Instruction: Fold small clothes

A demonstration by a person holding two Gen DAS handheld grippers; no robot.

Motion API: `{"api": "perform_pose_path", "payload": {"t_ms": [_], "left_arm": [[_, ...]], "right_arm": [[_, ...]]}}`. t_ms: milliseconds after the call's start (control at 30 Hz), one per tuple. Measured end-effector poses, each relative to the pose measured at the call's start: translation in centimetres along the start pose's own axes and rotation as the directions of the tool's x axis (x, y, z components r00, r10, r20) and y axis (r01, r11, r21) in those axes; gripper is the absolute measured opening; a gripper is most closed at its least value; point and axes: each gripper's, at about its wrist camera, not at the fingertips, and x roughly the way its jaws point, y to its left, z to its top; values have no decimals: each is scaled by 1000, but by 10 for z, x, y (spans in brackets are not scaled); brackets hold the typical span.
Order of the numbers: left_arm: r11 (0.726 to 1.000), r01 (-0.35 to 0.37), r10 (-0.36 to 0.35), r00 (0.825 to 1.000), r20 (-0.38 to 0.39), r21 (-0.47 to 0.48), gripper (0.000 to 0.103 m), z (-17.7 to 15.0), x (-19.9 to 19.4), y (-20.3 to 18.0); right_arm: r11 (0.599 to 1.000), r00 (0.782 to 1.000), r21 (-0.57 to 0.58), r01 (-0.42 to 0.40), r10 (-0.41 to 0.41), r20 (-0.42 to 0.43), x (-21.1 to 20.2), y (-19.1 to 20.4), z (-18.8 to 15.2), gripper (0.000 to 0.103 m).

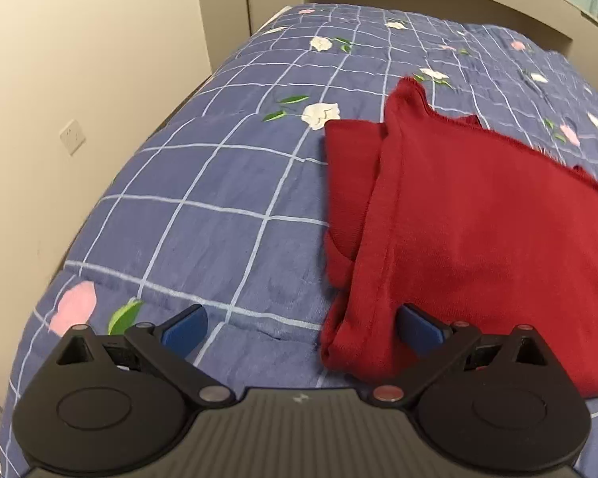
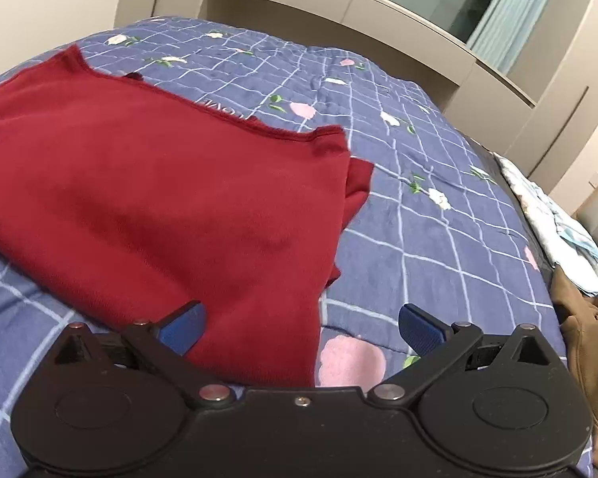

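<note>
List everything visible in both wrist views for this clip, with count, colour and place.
sweater: one, dark red, partly folded, lying on the bedspread between the two grippers
bedspread: one, blue with white grid lines and pink and white flowers, covering the bed
brown garment: one, tan, at the bed's right edge
light patterned cloth: one, pale blue and white, along the right edge behind the brown garment
wall socket: one, white, on the left wall
curtain: one, pale teal, by the window
left gripper: black with blue pads, open, at the sweater's near left edge
right gripper: same, open, at its near right corner
</note>
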Motion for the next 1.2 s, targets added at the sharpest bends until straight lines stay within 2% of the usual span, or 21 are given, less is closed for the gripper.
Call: {"api": "perform_pose_path", "payload": {"t_ms": [67,233,400,933,1200], "left_arm": [[1000,-3,3,1000,-7,-3,102,-2,-4,3],[999,20,-21,999,-35,-33,102,-7,-16,17],[998,44,-47,996,-77,-38,102,-5,-13,22],[996,73,-79,991,-110,-50,102,-12,-10,37],[993,83,-93,988,-121,-83,102,-32,-25,35]], "right_arm": [[1000,1000,18,18,-19,16,-9,0,1,102],[999,1000,51,-1,0,19,-33,9,-6,102],[997,999,70,-26,23,42,-52,28,-12,102],[992,999,125,-34,38,-26,-67,79,-26,102],[973,997,224,-58,66,-30,-87,83,-42,102]]}}
